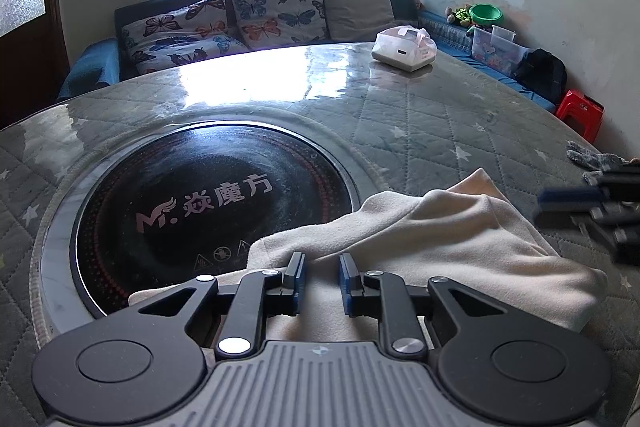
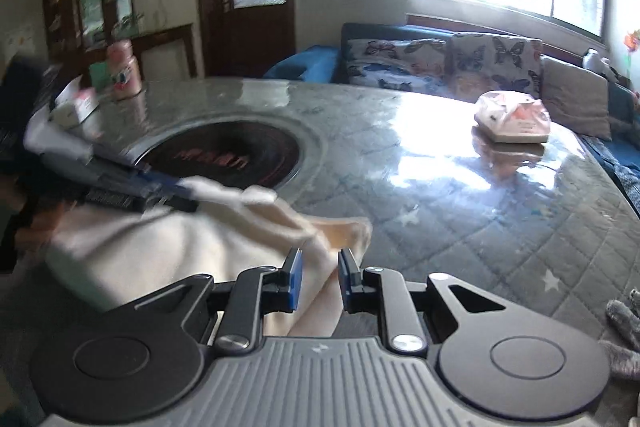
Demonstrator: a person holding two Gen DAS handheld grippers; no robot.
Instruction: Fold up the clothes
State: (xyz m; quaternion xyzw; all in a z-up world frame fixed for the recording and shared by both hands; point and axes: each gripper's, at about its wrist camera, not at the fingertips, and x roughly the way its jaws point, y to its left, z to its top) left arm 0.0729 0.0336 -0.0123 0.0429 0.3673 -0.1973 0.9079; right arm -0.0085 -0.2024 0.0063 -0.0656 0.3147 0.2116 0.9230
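- Step, as I read it: mid-fold. Cream cloth (image 1: 440, 247) lies bunched on the near side of the table (image 1: 460, 115), its left edge overlapping the rim of the black cooktop (image 1: 208, 195).
- Left gripper (image 1: 322, 269): narrow gap, cloth runs between the pads, looks pinched.
- Right gripper (image 2: 320, 267): same narrow gap, with a fold of cloth (image 2: 180, 251) between the pads; reads as a pinch too.
- Next move, my call: carry the right-hand edge across to meet the far edge, keep both pinches tight, left side anchoring, then lay flat and let go.
- Risk: cloth is lumpy, so the fold may land skewed; smooth it first.
- Hard to tell: right view is motion-blurred, so cloth outline and the other tool at its left are smeared.
- Pad contact itself is hidden under fabric in both views; what kind of garment this is can't be made out.
- Left view's right edge cuts off the other tool and a grey glove (image 1: 592, 161).
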